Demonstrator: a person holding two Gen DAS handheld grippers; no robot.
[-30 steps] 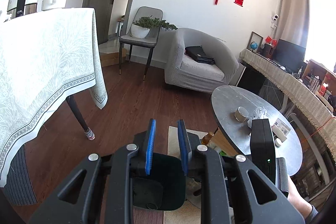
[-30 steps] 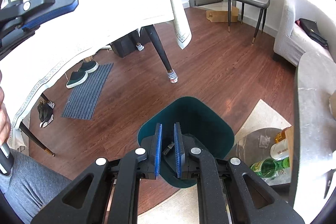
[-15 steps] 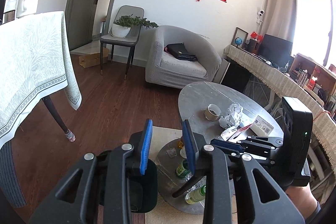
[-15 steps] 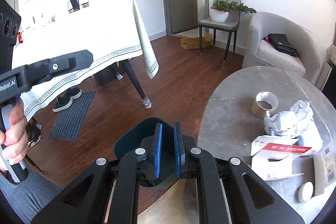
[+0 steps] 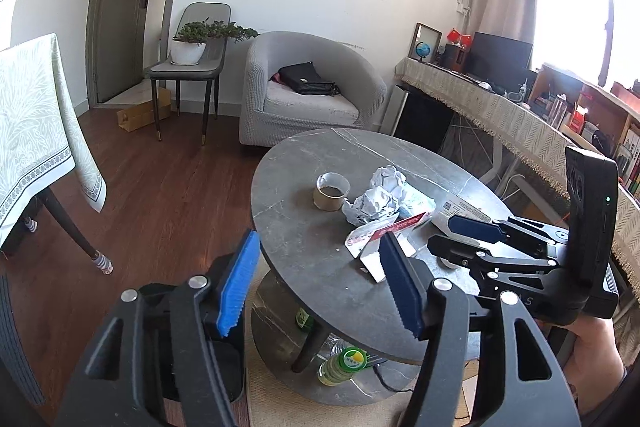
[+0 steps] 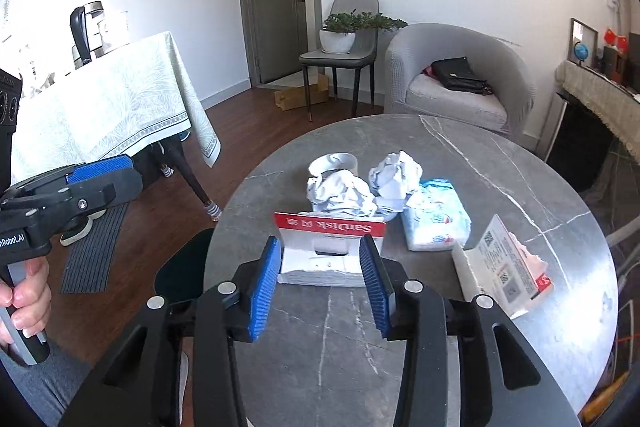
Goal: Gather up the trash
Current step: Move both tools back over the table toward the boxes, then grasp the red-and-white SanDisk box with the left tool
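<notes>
Trash lies on a round grey marble table [image 6: 500, 171]: a red and white SanDisk card package [image 6: 330, 247], two crumpled paper balls [image 6: 340, 193], a tissue pack [image 6: 438, 219] and a small white box [image 6: 504, 263]. My right gripper [image 6: 322, 283] is open, its jaws either side of the near end of the SanDisk package. My left gripper [image 5: 320, 285] is open and empty over the table's left edge; the paper balls [image 5: 376, 201] lie beyond it. A dark green bin [image 6: 182, 271] stands on the floor left of the table.
A tape roll [image 5: 331, 191] stands by the paper. Bottles [image 5: 342, 365] lie on the shelf under the table. A cloth-covered dining table [image 6: 104, 107] stands left, an armchair [image 5: 308, 95] and a chair with a plant [image 5: 192, 67] behind. A long sideboard [image 5: 500, 115] runs along the right.
Both grippers have risen from over the bin on the floor up to the round table and opened. The right one now brackets the SanDisk package.
</notes>
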